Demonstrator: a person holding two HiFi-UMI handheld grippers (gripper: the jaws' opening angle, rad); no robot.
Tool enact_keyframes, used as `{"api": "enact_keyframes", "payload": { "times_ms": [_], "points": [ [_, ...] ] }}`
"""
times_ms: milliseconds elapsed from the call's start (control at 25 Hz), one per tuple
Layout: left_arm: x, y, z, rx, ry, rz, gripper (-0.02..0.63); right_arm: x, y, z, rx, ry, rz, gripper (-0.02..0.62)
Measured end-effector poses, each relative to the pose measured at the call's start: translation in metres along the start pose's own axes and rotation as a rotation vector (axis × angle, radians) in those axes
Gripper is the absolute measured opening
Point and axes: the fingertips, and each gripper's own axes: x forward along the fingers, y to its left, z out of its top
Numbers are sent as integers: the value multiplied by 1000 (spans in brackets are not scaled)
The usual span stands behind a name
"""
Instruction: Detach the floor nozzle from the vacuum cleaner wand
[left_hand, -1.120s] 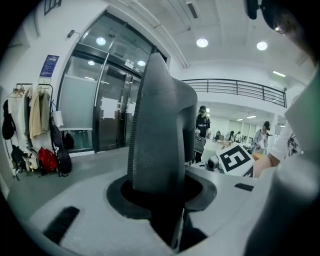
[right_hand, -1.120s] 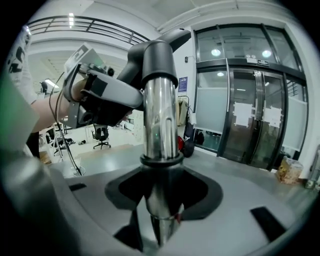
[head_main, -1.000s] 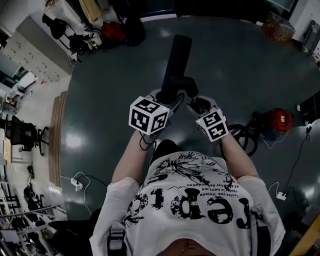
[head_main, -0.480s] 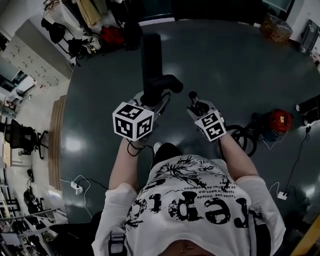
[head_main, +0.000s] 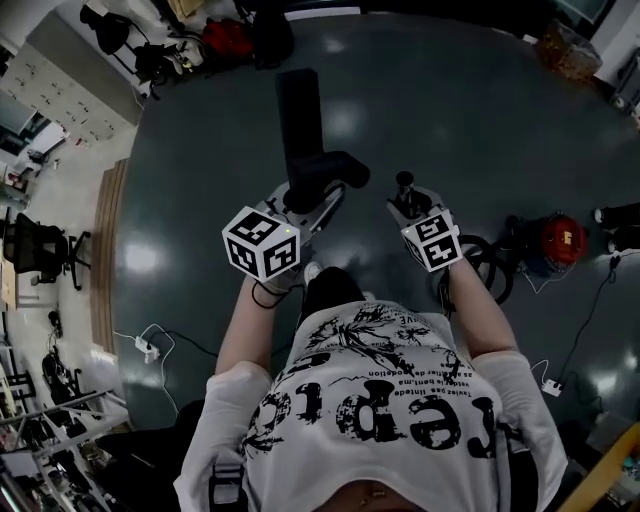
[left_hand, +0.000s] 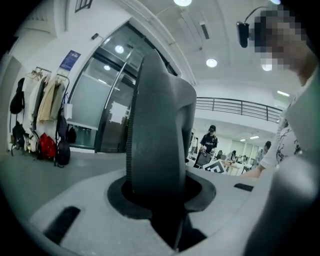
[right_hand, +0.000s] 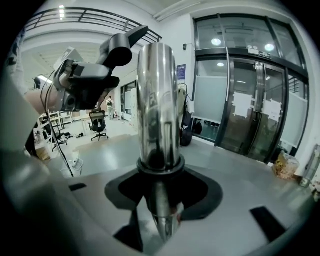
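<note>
Head view, floor nozzle (head_main: 300, 115) sep. from wand (head_main: 404, 183), right gripper view, chrome finish

floor (head_main: 480, 110): dark grey (glossy) | glass doors (right_hand: 250, 110) | ceiling lights (left_hand: 211, 62) on | office chair (head_main: 30, 250)

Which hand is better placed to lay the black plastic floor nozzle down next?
Probably left: the left gripper grips the black plastic floor nozzle, clear of the shiny metal wand in the right gripper.

The black floor nozzle (head_main: 298, 115) is off the wand (right_hand: 158, 100) and up in the air, its curved neck jutting right. The shiny chrome wand stands apart beside it, its end bare.
</note>
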Motion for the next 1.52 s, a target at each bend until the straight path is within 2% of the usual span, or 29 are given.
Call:
{"api": "enact_keyframes", "payload": {
  "times_ms": [160,280,360,560,720,840,1000,1200,1360,1520],
  "points": [
    [3,34,-36,-162,32,37,120,23,5,-20,-25,51,18,176],
    [12,60,-71,-242,82,60,120,42,11,-31,2,93,51,176],
    [19,82,-97,-268,117,81,120,65,14,-43,9,122,67,176],
    [39,157,-150,-332,130,102,120,147,20,-61,-41,197,84,176],
    [47,217,-230,-377,234,138,120,215,28,-95,-29,285,98,176],
    [48,260,-290,-438,308,109,120,269,34,-123,-26,334,89,176],
    [59,318,-370,-522,369,105,120,337,45,-177,-68,407,110,176],
    [74,382,-471,-688,366,200,120,415,52,-267,-94,511,134,176],
    [82,420,-548,-744,402,248,120,480,64,-332,-103,557,146,176],
    [91,455,-625,-791,451,283,120,549,87,-386,-156,602,175,176]
  ]
}}
